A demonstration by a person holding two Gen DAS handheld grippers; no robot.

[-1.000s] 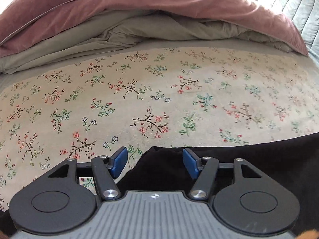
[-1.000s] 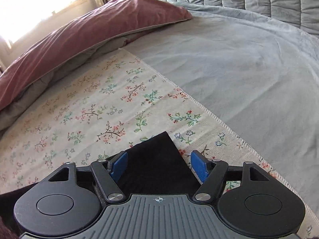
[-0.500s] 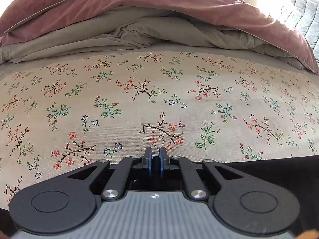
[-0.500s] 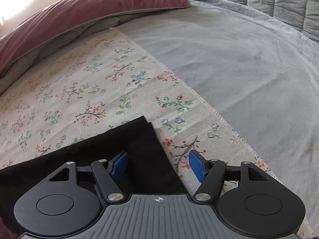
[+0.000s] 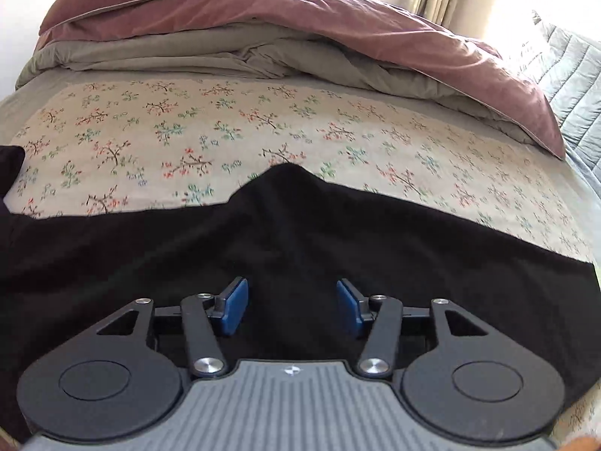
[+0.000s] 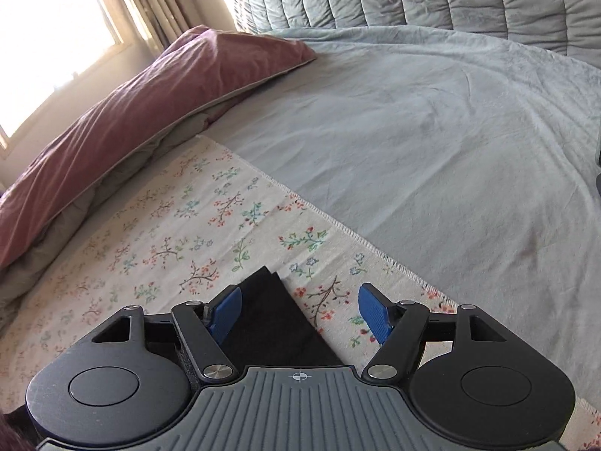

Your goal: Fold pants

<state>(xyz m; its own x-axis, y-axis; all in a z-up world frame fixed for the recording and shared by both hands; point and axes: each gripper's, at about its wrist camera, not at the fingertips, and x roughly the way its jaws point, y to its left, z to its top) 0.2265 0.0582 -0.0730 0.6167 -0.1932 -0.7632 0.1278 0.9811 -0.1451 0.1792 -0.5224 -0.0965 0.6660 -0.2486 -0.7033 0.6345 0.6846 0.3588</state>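
The left gripper (image 5: pixel 292 308) has pulled back over the black pants (image 5: pixel 300 240), its jaws opening with cloth below but nothing pinched, while the right gripper (image 6: pixel 296 314) hangs open over the pants' corner just ahead, so that peaked ridge beyond the left fingertips could set a crooked fold on the bed (image 6: pixel 432 158).

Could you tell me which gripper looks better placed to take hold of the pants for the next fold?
Probably the right gripper: the pants' corner lies below its open jaws, an edge it could pinch. The left gripper, jaws opening, hovers over the flat middle of the pants, away from any edge.
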